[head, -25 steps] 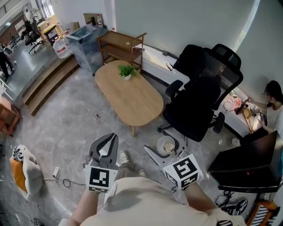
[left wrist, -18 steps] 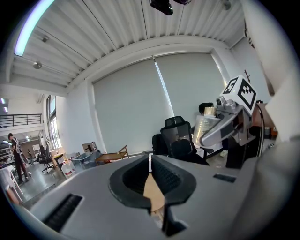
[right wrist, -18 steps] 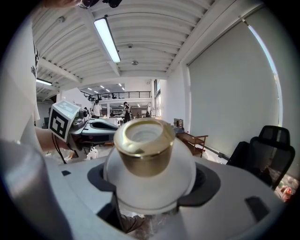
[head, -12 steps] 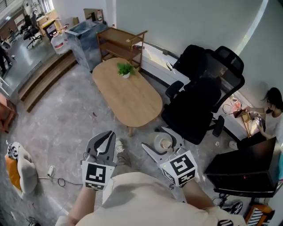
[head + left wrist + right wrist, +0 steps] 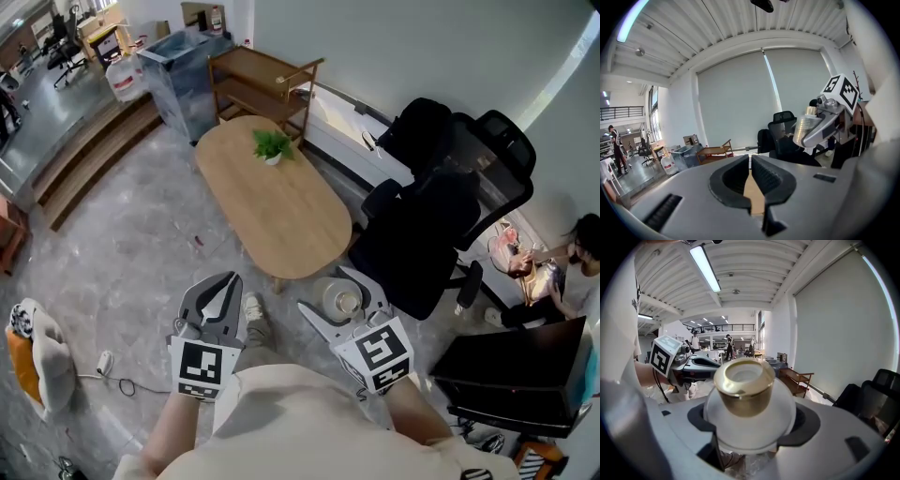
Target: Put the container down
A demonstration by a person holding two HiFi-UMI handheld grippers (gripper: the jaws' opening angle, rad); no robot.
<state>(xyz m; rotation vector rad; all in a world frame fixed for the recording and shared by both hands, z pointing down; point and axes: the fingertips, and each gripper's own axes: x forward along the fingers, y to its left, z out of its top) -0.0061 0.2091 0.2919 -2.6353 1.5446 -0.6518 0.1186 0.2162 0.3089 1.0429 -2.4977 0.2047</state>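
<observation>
Right gripper (image 5: 749, 437) fingers hold the gold-necked container (image 5: 746, 394) aloft; left gripper (image 5: 750, 161) fingers are closed, empty. Next, probably lower it onto the far counter (image 5: 272, 202).

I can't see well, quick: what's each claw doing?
Left gripper: shut, nothing in it.
Right gripper: shut on the container.

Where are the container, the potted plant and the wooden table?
container (image 5: 745, 397), right gripper view, on its gold neck.
potted plant (image 5: 272, 143), head view, on its green leaves.
wooden table (image 5: 286, 220), head view, on its bare top.
</observation>
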